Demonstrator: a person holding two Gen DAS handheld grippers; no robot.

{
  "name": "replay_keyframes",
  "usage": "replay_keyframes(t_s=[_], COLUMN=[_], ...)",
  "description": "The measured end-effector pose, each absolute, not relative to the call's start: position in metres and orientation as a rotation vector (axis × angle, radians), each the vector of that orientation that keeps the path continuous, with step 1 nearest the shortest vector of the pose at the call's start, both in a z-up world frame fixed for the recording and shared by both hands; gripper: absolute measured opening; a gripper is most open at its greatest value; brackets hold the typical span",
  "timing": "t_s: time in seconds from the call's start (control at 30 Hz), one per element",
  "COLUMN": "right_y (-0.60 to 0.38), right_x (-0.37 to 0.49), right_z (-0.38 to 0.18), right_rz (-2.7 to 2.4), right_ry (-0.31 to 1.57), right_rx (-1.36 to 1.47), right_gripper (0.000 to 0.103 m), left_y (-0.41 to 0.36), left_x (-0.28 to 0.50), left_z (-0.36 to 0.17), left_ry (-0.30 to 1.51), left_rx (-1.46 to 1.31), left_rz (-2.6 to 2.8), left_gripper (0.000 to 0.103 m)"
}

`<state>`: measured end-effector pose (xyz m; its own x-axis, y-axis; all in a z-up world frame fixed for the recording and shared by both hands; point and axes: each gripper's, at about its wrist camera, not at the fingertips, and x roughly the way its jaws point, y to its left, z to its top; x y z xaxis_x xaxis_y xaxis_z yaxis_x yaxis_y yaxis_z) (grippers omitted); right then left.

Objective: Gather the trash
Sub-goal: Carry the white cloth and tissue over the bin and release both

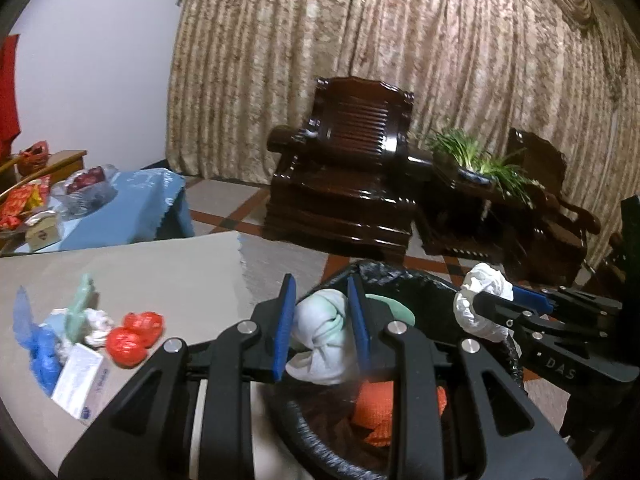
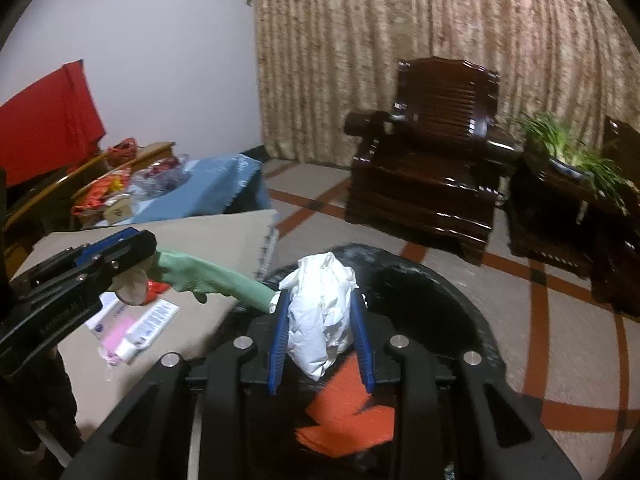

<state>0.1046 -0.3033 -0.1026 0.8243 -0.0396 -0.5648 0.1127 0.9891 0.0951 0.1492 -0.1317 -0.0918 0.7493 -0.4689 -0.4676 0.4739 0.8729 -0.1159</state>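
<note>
Drop step in hand. Left gripper (image 1: 322, 322) pinches green-white glove wad (image 1: 320, 340); right gripper (image 2: 322, 334) pinches white crumpled wad (image 2: 322, 320). Both above black-lined bin (image 2: 472, 312). Next move, my judgement: spread jaws, let both fall inside.

Black-lined bin (image 2: 460, 304) holds an orange scrap (image 2: 344, 412); white crumpled wad (image 2: 324, 316), pale green glove (image 1: 324, 332), blue pads (image 1: 284, 328), beige table (image 1: 160, 264), gold-brown patterned curtain (image 1: 360, 60), dark brown armchair (image 1: 348, 168).
</note>
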Motion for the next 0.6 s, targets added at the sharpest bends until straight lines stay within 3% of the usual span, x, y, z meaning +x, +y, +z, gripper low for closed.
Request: replay_keyframes(t_s=[0.17,0.23,0.37,0.47,0.53,0.6], right_y=[-0.323,-0.328,-0.333,-0.333,-0.328,-0.323], right_x=[0.103,0.104,0.098,0.097,0.098,0.100], right_z=[-0.117,-0.122,-0.128,-0.126,-0.123,-0.120], right_rz=[-0.135,-0.158,-0.184,-0.191,-0.205,-0.200], right_ry=[0.633,0.647,0.655,0.647,0.635,0.621], right_rx=[0.141,0.140,0.146,0.141,0.132,0.126], right_gripper=[0.031,0.036,0.046,0.066,0.091,0.097], left_y=[-0.157,-0.162,-0.162,-0.156,-0.146,-0.134], left_x=[0.156,0.158,0.159,0.160,0.159,0.158], left_z=[-0.109,-0.114,-0.117,-0.117,-0.116,-0.114], left_ry=[0.557,0.566,0.565,0.566,0.563,0.555], left_rx=[0.025,0.028,0.030,0.031,0.029,0.022], left_rz=[-0.559,-0.578,-0.589,-0.572,-0.538,-0.504], left_gripper=[0.027,0.028,0.052,0.064,0.075,0.083])
